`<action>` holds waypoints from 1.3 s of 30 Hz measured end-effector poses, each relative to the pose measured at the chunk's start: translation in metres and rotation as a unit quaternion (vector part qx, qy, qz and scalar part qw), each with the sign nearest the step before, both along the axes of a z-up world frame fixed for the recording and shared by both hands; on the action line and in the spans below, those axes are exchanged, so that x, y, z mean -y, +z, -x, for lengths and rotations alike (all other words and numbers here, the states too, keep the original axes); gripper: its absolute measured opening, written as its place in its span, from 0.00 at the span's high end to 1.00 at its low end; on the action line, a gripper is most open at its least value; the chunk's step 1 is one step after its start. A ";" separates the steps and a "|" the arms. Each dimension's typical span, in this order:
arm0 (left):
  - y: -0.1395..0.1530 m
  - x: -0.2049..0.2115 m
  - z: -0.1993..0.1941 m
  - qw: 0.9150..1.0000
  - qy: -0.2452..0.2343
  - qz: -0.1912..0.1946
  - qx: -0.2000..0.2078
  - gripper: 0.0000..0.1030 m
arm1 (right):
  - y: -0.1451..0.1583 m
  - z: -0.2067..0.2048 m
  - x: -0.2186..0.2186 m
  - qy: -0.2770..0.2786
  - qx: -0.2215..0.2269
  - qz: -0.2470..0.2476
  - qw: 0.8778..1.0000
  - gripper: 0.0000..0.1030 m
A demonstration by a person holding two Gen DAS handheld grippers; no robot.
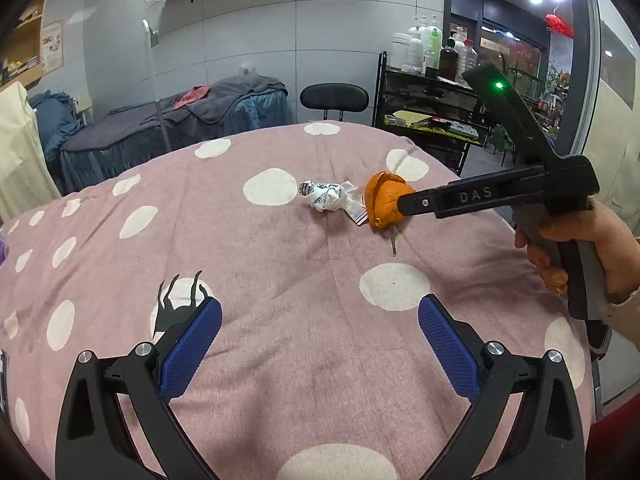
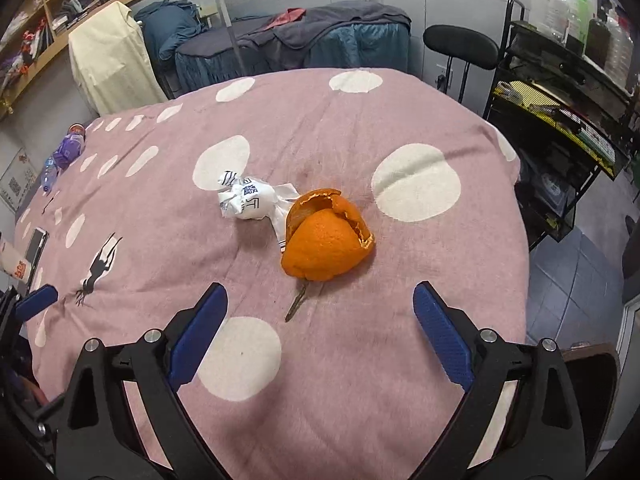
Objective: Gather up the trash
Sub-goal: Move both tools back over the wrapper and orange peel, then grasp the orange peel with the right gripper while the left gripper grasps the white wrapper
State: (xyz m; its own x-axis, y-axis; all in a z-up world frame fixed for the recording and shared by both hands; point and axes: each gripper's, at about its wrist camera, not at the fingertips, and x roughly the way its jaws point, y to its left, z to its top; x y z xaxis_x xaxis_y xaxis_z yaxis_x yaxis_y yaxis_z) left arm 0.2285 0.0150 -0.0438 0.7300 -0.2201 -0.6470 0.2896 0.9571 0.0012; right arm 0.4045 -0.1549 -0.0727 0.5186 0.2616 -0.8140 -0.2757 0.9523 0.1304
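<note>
On my pink dotted cloth (image 2: pixel 360 360): orange peel (image 2: pixel 326 242), crumpled printed wrapper (image 2: pixel 246 200), print unreadable; my right tongs (image 2: pixel 320 320), marked "DAS", and left tongs (image 1: pixel 320 330) both gape empty.

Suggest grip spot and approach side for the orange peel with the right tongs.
Probably grip the orange peel across its rounded outer dome, coming from the near side with the open right tongs. The torn thin rim faces away, and the crumpled wrapper crowds its left.

Perhaps a massage parlour: draped beds (image 2: pixel 320 36)
</note>
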 end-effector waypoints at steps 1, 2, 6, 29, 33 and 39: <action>-0.001 0.001 -0.003 1.000 0.002 -0.006 -0.001 0.06 | -0.003 -0.008 -0.004 0.000 -0.006 0.007 1.000 0.10; -0.003 0.003 -0.007 1.000 0.003 -0.014 -0.003 0.06 | -0.007 -0.016 -0.009 0.000 -0.013 0.016 1.000 0.10; -0.007 0.008 -0.025 0.999 0.000 -0.038 -0.016 0.06 | -0.016 -0.034 -0.019 -0.007 -0.026 0.030 0.999 0.27; -0.028 0.054 -0.150 0.995 0.003 -0.035 -0.089 0.34 | 0.033 0.045 0.044 -0.028 0.049 -0.075 0.996 0.68; -0.036 0.062 -0.160 0.993 0.009 -0.051 -0.108 0.60 | 0.040 0.066 0.055 -0.031 0.060 -0.089 0.994 0.68; -0.028 0.057 -0.151 0.995 0.010 -0.035 -0.090 0.71 | 0.046 0.090 0.071 -0.049 0.083 -0.091 0.991 0.68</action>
State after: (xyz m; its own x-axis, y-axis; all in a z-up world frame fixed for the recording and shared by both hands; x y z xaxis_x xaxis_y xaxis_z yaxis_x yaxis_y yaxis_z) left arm 0.3793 -0.0416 -0.0718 0.6049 -0.1553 -0.7810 0.2714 0.9623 0.0189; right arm 0.3150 -0.2263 -0.0272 0.6710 0.3373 -0.6603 -0.2147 0.9408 0.2624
